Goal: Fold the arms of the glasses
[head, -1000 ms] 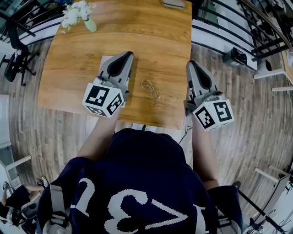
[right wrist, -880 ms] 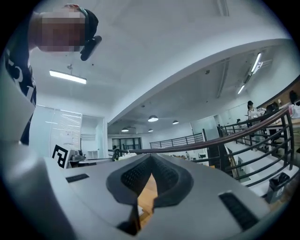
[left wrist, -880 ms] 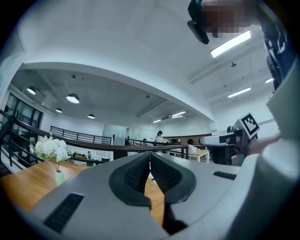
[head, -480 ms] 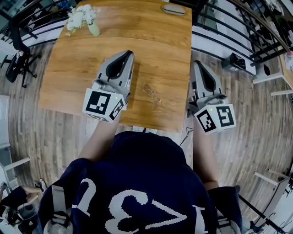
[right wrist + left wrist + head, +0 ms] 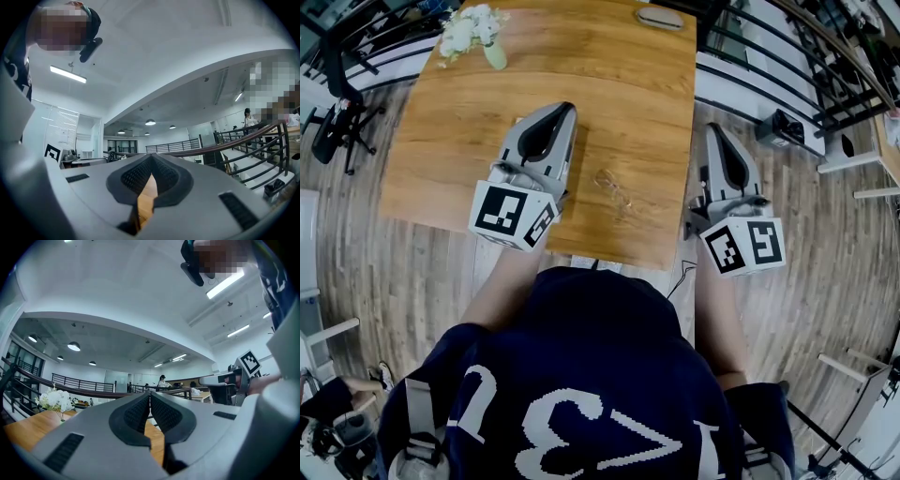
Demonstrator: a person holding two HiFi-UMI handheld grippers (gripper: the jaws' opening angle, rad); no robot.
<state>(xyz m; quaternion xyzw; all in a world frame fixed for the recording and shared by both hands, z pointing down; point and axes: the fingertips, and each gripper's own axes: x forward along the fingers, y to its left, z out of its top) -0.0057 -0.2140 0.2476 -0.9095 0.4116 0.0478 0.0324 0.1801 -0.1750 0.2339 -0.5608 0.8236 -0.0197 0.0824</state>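
Since a second ago our right tongs (image 5: pixel 713 129) have drifted outward and a little toward us, so they now hang past the right edge of the surface (image 5: pixel 623 80), over the plank floor (image 5: pixel 825 253). Our left tongs (image 5: pixel 563 110) have hardly shifted.

Nearest to us, the two marker cubes sit just ahead of our dark shirt (image 5: pixel 581 375). The left tongs hover over the near left part of the surface. In the left gripper view the left tongs (image 5: pixel 150 395) are pressed together, ribbed pads meeting with nothing between them. In the right gripper view the right tongs (image 5: pixel 150 158) are likewise closed at the tips and empty, with only a sliver of wood showing through the gap lower down.

The glasses (image 5: pixel 612 187) lie on the surface near its front edge, between the two tongs and touching neither. They are too small for us to tell how their arms are set.

Farther off, a vase of white flowers (image 5: pixel 473 28) stands at the far left corner, and a flat dark object (image 5: pixel 659 17) rests at the far edge.
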